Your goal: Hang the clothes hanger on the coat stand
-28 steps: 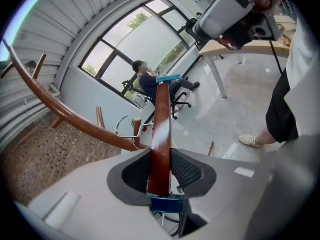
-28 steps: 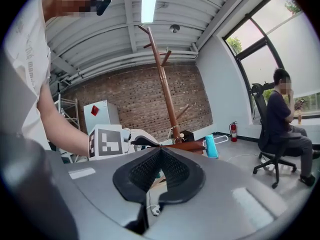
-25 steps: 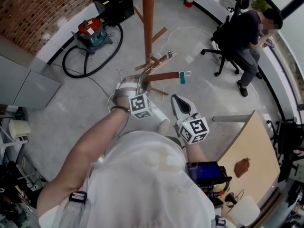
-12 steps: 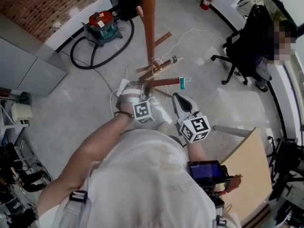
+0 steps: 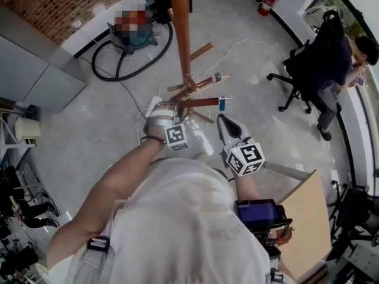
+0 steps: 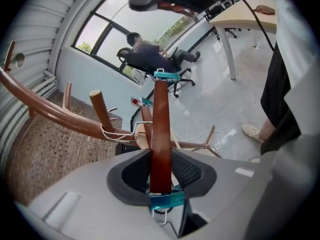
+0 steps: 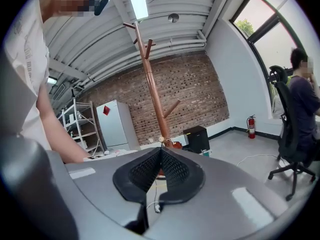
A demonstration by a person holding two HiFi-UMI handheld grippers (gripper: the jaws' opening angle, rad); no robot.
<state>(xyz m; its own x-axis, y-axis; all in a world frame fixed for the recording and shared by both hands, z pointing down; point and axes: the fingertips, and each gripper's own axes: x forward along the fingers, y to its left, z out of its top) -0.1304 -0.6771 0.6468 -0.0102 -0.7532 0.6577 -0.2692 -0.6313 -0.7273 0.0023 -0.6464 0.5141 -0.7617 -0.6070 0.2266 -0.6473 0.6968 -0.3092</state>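
The left gripper (image 5: 173, 106) is clamped on the wooden bar of the clothes hanger (image 6: 161, 129), which is held just beside the coat stand (image 5: 180, 34). The right gripper (image 7: 160, 168) is closed and empty. Guide the wire hook (image 6: 116, 132) over the peg (image 6: 101, 113) and confirm seating before releasing; present seating cannot be determined. Obstructions are the neighbouring curved arm (image 6: 60, 120) and the floor cable (image 5: 249, 40). The occupied office chair (image 5: 302, 70) stands well apart.

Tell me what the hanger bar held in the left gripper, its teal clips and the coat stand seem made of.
Reddish-brown flat hanger bar: likely varnished wood, smooth with a soft sheen. Teal clip at its end: probably painted metal or plastic, on thin bare wire. Tall brown coat stand: apparently stained wood, round pole with angled pegs.
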